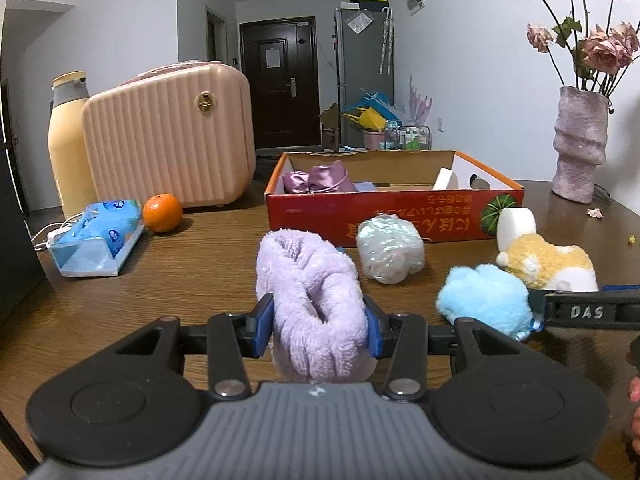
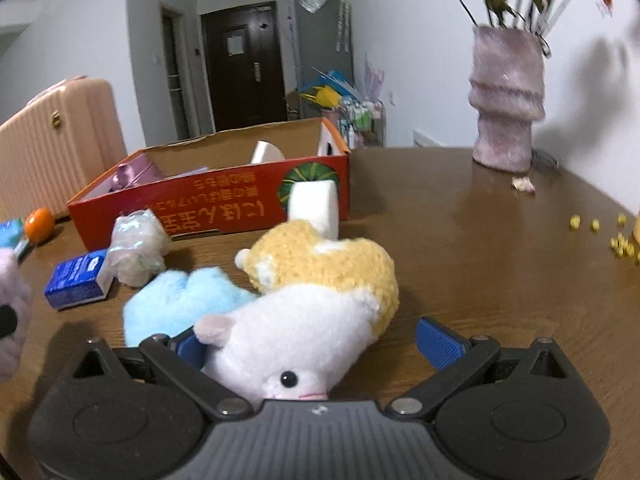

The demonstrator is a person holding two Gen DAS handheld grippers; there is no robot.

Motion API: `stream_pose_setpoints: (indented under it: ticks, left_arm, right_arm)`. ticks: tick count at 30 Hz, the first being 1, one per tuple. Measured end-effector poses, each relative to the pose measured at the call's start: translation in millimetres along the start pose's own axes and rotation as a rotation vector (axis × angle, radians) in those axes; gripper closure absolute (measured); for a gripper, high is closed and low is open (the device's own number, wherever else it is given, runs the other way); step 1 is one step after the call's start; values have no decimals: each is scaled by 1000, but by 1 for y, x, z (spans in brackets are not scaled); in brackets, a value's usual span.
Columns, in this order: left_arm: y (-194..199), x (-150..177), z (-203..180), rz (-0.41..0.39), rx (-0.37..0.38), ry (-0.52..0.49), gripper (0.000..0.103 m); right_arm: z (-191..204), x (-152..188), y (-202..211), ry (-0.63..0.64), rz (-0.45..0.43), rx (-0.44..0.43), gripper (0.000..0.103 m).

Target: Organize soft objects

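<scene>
Sorting on: brown tabletop (image 1: 192,264), red box (image 1: 394,210) at back, door (image 1: 280,80) beyond.
Left tool (image 1: 318,320): angled down, pads clamped on lilac towel (image 1: 310,304), short of box.
Right tool (image 2: 320,344): jaws wide, plush hamster (image 2: 304,320) between, unpinched.
Right view only: blue packet (image 2: 78,280), yellow crumbs (image 2: 618,240).

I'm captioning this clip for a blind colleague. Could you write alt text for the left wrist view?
The left gripper is shut on a fluffy lilac cloth above a brown wooden table. Ahead stands an open red cardboard box, with a bubble-wrap bundle, a blue plush and a yellow-and-white plush in front; an orange and pink suitcase sit left.
</scene>
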State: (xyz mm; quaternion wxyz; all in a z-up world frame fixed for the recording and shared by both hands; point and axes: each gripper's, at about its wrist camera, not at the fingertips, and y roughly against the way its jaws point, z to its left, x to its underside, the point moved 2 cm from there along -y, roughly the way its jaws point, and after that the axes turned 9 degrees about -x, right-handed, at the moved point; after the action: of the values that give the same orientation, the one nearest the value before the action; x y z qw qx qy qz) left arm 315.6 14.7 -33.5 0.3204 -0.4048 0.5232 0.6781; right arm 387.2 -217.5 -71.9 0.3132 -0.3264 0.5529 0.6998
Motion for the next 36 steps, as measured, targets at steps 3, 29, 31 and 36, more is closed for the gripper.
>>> stream_pose_setpoints:
  ticks: [3, 29, 31, 36]
  left_arm:
    - [-1, 0, 4, 0, -1, 0, 58]
    - [8, -3, 9, -37, 9, 15, 58]
    - [10, -5, 9, -47, 12, 19, 58]
    - [16, -10, 8, -71, 15, 24, 58]
  right_arm:
    - [-6, -1, -5, -16, 19, 3, 9]
    - [0, -3, 41, 54, -174, -69, 50]
    - [5, -3, 47, 76, -207, -76, 50]
    - [13, -4, 55, 99, -240, -93, 50]
